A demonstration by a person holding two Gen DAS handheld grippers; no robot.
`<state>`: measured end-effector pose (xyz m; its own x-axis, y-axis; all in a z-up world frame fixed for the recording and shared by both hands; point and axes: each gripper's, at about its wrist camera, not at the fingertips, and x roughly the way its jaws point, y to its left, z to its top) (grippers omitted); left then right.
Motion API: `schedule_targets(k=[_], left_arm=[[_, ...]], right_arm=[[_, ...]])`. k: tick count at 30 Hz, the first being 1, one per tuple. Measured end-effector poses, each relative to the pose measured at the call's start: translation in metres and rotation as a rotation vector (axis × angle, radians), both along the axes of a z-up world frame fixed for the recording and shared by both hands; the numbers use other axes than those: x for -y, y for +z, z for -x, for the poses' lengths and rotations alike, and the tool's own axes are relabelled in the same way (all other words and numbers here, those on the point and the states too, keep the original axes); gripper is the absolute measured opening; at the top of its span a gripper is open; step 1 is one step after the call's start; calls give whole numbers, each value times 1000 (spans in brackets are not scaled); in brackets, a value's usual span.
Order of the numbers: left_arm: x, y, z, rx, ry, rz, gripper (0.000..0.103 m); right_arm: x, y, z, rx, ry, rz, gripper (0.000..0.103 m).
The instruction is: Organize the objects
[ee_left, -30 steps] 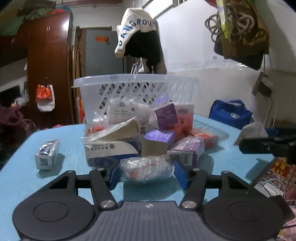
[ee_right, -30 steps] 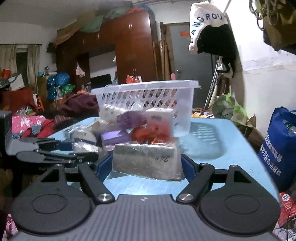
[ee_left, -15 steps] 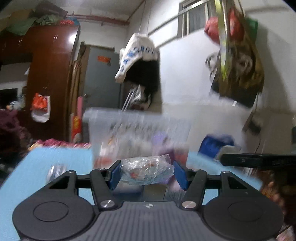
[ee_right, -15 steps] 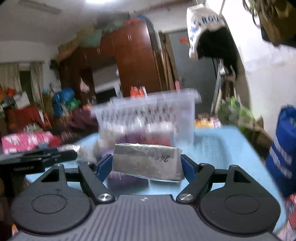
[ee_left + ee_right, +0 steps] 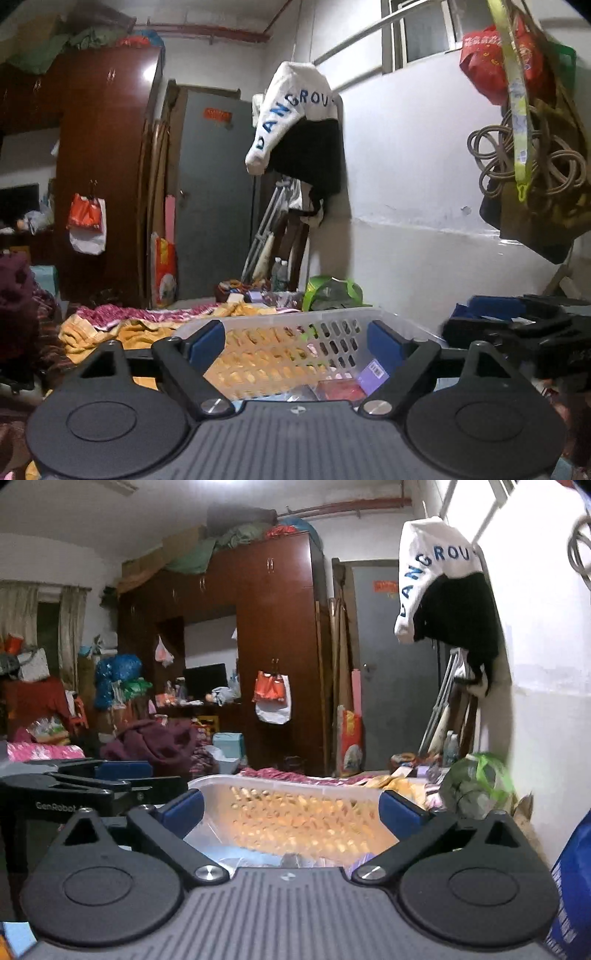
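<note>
The clear plastic basket (image 5: 288, 328) lies right below and ahead of my left gripper (image 5: 297, 341), which is open and empty above it. Small packets, one purple (image 5: 373, 373) and one red (image 5: 338, 389), lie inside the basket. My right gripper (image 5: 291, 812) is also open and empty over the same basket (image 5: 295, 823). The right gripper shows at the right of the left wrist view (image 5: 517, 332), and the left gripper at the left of the right wrist view (image 5: 81, 782).
A white wall (image 5: 424, 221) stands close on the right with bags and coiled cord (image 5: 528, 166) hanging from it. A hanging white and black garment (image 5: 295, 129), a grey door (image 5: 214, 203) and a brown wardrobe (image 5: 280, 646) are behind. A blue bag (image 5: 572, 886) stands at the right.
Both grippers rose from the table up over the basket and opened. The clear wrapped packet left the left gripper and the grey flat pack left the right gripper.
</note>
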<state>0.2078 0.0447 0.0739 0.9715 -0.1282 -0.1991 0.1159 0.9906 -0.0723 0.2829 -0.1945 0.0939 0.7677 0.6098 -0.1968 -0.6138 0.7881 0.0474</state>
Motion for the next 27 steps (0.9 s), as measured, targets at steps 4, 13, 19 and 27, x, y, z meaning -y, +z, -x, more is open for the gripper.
schedule_targets(k=[4,13,19,27], left_arm=[[-18,-18,56,37,54,-8,94],[-73,-82,81,-151,241,48,95],[-79,-96,60,-264,282,11,95],[-68,-98,47,-346,271,-96,91]], right_arm=[[38,-30,39,-14,-9,-5,103],[48,-122,47,-247,-11,77,88],[32,-119,41,-210,-84,173,79],[36,-125,51,-231,-64,186,56]])
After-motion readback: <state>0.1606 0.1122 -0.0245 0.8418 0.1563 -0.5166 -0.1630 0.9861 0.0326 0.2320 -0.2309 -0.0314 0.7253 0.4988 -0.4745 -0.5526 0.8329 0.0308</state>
